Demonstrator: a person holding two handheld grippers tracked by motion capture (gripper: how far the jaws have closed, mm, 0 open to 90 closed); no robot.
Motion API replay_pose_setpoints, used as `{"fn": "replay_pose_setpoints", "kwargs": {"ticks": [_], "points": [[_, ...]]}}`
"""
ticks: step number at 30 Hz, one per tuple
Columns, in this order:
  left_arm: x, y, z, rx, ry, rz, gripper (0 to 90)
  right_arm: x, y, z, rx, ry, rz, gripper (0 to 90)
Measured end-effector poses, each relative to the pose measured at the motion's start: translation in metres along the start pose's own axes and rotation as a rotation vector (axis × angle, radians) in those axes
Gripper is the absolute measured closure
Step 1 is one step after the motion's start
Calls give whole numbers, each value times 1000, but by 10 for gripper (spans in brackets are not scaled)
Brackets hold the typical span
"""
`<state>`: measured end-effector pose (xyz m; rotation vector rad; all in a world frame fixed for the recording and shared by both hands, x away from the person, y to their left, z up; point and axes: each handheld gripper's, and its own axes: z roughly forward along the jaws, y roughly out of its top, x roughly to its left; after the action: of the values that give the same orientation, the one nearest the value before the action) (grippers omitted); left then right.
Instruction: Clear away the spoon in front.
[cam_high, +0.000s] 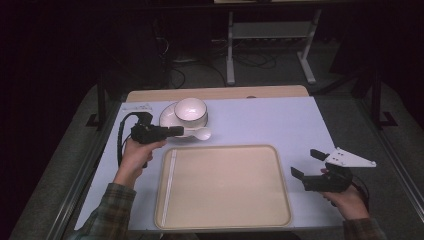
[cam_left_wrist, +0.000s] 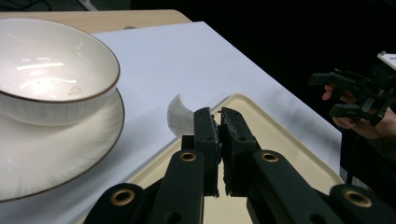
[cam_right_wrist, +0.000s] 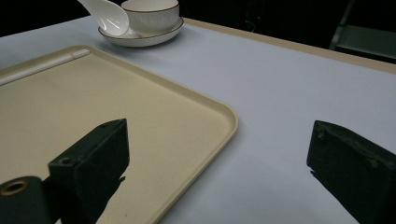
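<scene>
A white ceramic spoon (cam_high: 201, 133) (cam_left_wrist: 180, 115) (cam_right_wrist: 108, 17) sticks out past my left gripper (cam_high: 181, 131) (cam_left_wrist: 219, 125), which is shut on its handle just right of the dishes. A white bowl (cam_high: 190, 110) (cam_left_wrist: 51, 70) (cam_right_wrist: 150, 11) with a dark rim stands on a matching plate (cam_high: 167, 118) (cam_left_wrist: 60, 158) (cam_right_wrist: 140, 40) at the table's back left. My right gripper (cam_high: 306, 164) (cam_right_wrist: 219, 140) hovers open beside the right edge of the beige tray (cam_high: 225, 190) (cam_left_wrist: 275, 130) (cam_right_wrist: 93, 102), with nothing between its fingers.
A thin white stick (cam_high: 172, 177) (cam_right_wrist: 42, 66) lies along the tray's left side. The tray sits on a pale blue mat (cam_high: 280, 120) over a wooden table (cam_high: 215, 93). Metal frame legs (cam_high: 230, 55) stand on the floor beyond.
</scene>
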<state>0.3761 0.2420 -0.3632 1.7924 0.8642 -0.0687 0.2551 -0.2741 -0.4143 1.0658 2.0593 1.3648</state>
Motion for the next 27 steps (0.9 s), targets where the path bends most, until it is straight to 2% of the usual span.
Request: {"fn": "replay_pose_setpoints", "kwargs": {"ticks": [6,12,17,22,27], "points": [[0,-12,5,9,-1,-12,856,0,0,0,-3,-3,2,50],[5,-21,10,27,13,-16,856,2,-1,2,15,13,-12,50],[7,-25,14,31,8,-33,856,3,-1,2,13,15,-14,51],[7,-26,18,40,2,-24,856,3,-2,2,16,16,-16,50],[8,-28,20,36,-4,-37,855,2,-2,1,15,13,-13,51]]}}
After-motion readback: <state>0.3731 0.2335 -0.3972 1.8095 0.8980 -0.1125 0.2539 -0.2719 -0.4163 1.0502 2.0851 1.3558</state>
